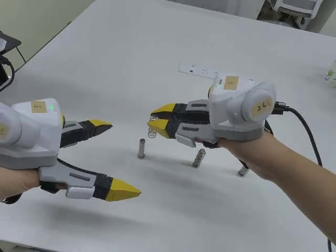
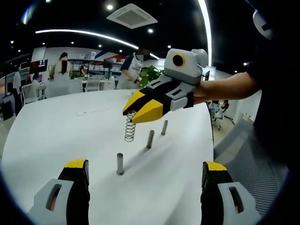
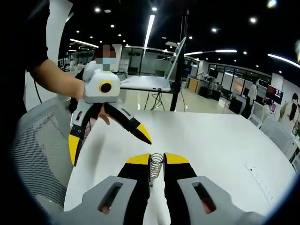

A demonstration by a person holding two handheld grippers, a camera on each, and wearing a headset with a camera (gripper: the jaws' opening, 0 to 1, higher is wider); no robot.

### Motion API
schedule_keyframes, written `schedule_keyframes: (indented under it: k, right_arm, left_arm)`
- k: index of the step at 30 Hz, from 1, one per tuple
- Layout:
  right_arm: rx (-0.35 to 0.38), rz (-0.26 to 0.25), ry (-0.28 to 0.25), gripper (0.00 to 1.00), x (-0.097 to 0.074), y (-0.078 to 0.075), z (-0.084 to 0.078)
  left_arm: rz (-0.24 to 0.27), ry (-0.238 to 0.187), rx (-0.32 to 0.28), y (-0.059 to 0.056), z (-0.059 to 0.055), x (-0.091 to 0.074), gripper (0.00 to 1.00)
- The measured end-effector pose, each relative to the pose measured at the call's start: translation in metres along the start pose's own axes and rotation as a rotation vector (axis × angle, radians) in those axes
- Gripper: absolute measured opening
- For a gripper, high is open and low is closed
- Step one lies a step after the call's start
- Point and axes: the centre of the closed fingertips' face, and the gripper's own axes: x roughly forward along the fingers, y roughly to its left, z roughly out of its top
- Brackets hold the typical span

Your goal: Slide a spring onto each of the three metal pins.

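Looking two-thirds done: middle pin [image 1: 198,157] and, I think, the half-hidden right pin [image 1: 242,171] are already sprung. Right gripper [image 1: 151,118] pinches the last spring [image 1: 152,132] at 1 o'clock of the bare pin [image 1: 141,148]; left gripper [image 1: 125,159] gapes wide, empty.

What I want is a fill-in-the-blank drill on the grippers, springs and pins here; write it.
The yellow-tipped right gripper is ____ on a coiled metal spring.
The left gripper stands ____.
Springs already sit on ____ of the upright metal pins; one pin stands bare.
Missing words: shut; open; two.
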Motion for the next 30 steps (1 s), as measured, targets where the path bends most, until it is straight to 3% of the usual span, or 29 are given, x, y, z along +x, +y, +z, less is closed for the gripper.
schedule_keyframes:
  k: [12, 19, 30]
  right_arm:
    - [0.019, 0.009, 0.039, 0.07, 0.015, 0.0, -0.012]
    - [0.096, -0.016, 0.013, 0.07, 0.018, -0.006, -0.013]
    - [0.118, -0.022, 0.018, 0.07, 0.023, -0.006, -0.018]
  left_arm:
    - [0.005, 0.003, 0.0, 0.0, -0.001, -0.001, 0.97]
    - [0.003, 0.001, -0.002, -0.001, -0.002, -0.001, 0.97]
    - [0.007, -0.001, -0.005, 0.001, -0.003, -0.002, 0.97]
